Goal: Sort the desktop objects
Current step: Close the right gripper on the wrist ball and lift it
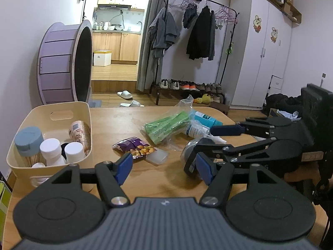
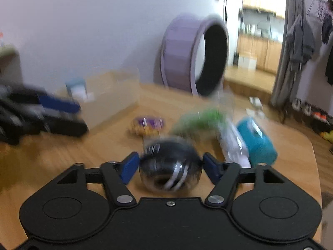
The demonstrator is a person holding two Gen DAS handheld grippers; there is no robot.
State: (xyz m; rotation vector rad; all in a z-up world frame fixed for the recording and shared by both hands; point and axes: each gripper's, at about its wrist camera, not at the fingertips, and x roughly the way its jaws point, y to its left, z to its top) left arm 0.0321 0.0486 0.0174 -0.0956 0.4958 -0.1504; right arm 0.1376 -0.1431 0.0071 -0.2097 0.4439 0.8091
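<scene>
My right gripper (image 2: 170, 164) is shut on a dark, shiny ball (image 2: 169, 170), with a blue pad pressing on each side of it just above the wooden table (image 2: 62, 156). In the left wrist view the ball (image 1: 188, 149) shows at the right, between the right gripper's fingers. My left gripper (image 1: 164, 168) stands open over the table's near side with nothing between its pads. A cream basket (image 1: 62, 114) at the left holds white-capped bottles, a blue-lidded tub and a cup. A purple snack packet (image 1: 135, 146), green packets in a clear bag (image 1: 166, 128), a white bottle (image 1: 196, 131) and a teal bottle (image 1: 206, 118) lie mid-table.
A small translucent box (image 1: 157, 156) lies beside the snack packet. A large purple wheel (image 1: 62, 62) stands on the floor behind the basket. Beyond the table's far edge are a clothes rack (image 1: 197, 31) and a white wardrobe (image 1: 260, 52). The right wrist view is motion-blurred.
</scene>
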